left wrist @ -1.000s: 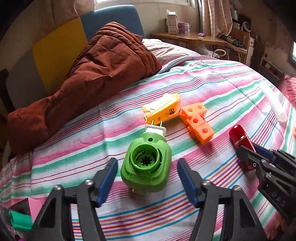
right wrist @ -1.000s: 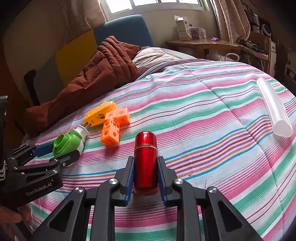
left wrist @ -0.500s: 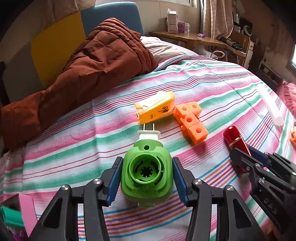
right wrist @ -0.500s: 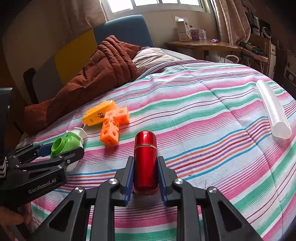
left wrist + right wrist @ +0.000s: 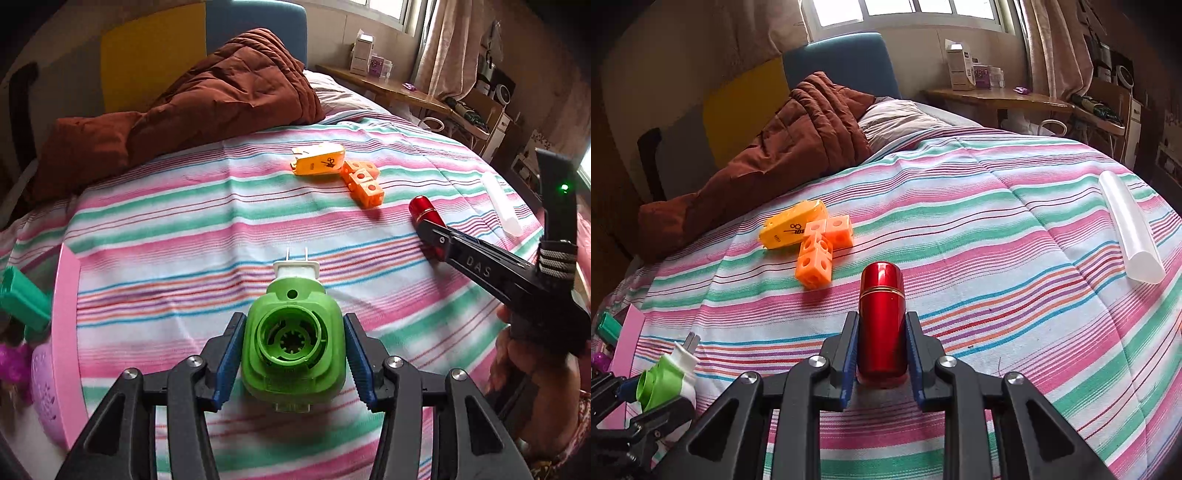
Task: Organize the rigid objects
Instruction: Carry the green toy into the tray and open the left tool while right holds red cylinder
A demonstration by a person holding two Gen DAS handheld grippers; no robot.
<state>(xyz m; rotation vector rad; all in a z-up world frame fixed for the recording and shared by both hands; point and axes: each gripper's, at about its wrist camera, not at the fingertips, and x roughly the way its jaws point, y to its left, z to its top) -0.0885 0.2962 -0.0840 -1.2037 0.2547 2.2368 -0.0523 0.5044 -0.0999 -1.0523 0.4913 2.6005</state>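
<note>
My left gripper (image 5: pixel 291 354) is shut on a green plug-in device (image 5: pixel 293 343) with a white two-pin plug at its front, held just above the striped bedspread. It also shows in the right wrist view (image 5: pixel 663 380). My right gripper (image 5: pixel 881 354) is shut on a red metal cylinder (image 5: pixel 881 317), which also shows in the left wrist view (image 5: pixel 424 212). A yellow-orange plastic case (image 5: pixel 794 229) and linked orange cubes (image 5: pixel 820 249) lie together farther up the bed. A translucent white tube (image 5: pixel 1128 230) lies at the right.
A pink basket (image 5: pixel 61 321) with a teal object (image 5: pixel 24 299) in it sits at the bed's left edge. A brown quilt (image 5: pixel 207 107) is heaped at the head of the bed. A wooden desk (image 5: pixel 997 98) stands beyond the bed.
My left gripper closed on the green plug-in device and drew it back and left, toward the pink basket. My right gripper keeps its hold on the red cylinder.
</note>
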